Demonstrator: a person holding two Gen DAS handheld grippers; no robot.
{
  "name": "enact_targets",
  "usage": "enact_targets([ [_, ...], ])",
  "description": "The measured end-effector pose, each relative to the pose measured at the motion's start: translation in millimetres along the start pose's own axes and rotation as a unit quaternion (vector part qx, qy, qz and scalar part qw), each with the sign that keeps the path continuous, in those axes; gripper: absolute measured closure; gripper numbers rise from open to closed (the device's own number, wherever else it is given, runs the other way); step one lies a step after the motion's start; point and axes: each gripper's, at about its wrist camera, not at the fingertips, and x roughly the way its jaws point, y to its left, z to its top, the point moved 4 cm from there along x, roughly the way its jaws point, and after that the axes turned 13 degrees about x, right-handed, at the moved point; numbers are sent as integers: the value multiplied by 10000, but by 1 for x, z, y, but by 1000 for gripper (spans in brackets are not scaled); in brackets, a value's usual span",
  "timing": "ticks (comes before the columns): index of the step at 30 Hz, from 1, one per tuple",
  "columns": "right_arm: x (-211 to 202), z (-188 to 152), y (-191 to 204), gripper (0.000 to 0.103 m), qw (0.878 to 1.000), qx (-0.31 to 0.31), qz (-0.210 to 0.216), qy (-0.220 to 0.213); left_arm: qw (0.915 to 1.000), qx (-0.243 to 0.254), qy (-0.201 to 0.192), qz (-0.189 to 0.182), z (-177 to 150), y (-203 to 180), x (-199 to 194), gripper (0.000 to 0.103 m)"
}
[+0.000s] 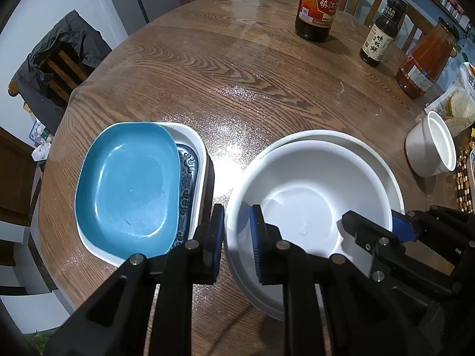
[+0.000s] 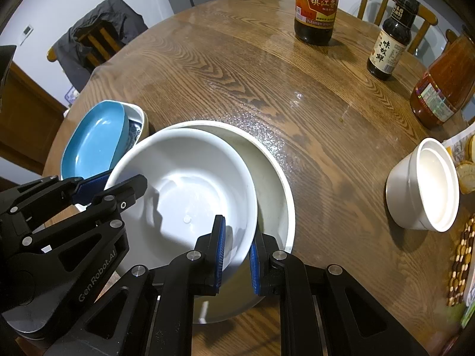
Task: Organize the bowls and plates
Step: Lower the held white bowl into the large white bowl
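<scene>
Left tool (image 1: pixel 236 231) clamped on white bowl's (image 2: pixel 190 184) left rim, right tool (image 2: pixel 237 249) clamped on its right rim. Bowl nested in larger white bowl (image 2: pixel 276 184) near counter's (image 1: pixel 237 83) front edge, beside blue plate (image 1: pixel 127 187) stacked on white dish (image 1: pixel 196 139).

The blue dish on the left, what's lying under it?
The blue dish lies on a white rectangular dish, whose blue-patterned floor shows along one side. The rest is covered.
</scene>
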Motion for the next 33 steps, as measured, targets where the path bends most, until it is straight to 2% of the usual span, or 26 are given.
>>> enact_targets([
  [33,-7,-1,1,87,9995,-74,-285,-103,10000,35,30,24,1,-4,-2,82],
])
